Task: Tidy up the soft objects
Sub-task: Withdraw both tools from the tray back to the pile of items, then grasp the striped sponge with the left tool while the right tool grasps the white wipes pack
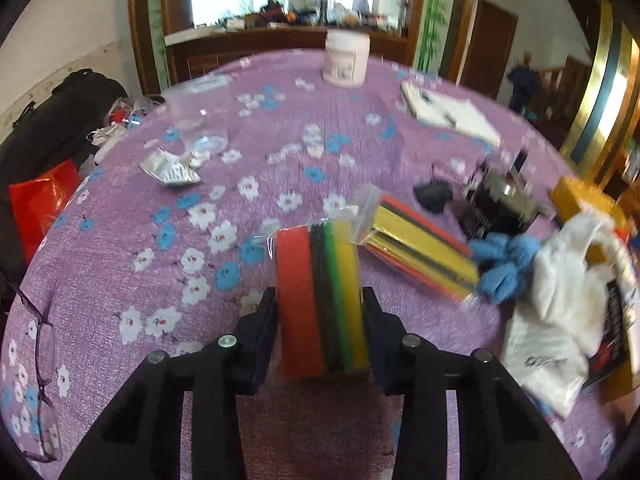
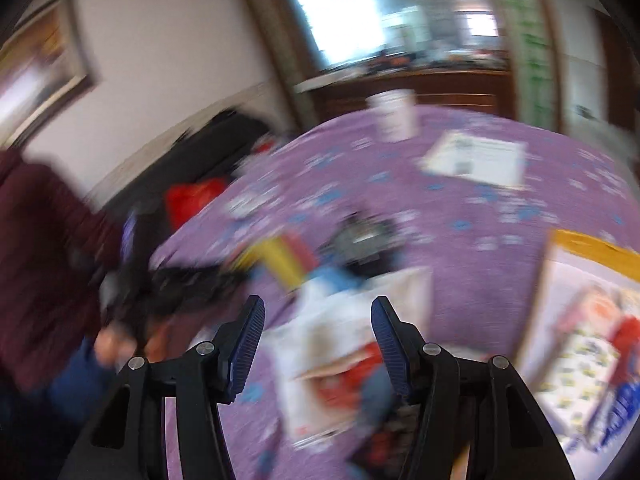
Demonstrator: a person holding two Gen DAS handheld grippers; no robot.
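My left gripper is shut on a wrapped pack of sponges with red, black, green and yellow layers, one pad pressing on each side, just above the purple flowered tablecloth. A second sponge pack lies flat to its right, touching a blue cloth and a white plastic bag. In the blurred right wrist view my right gripper stands open over the white bag with nothing between its fingers. The blue cloth and a yellow sponge lie beyond it.
A black jar, a white tub, a notepad, a foil packet and a clear plastic cup stand on the table. Eyeglasses lie at the left edge. A yellow-rimmed box sits right. A person's maroon sleeve is left.
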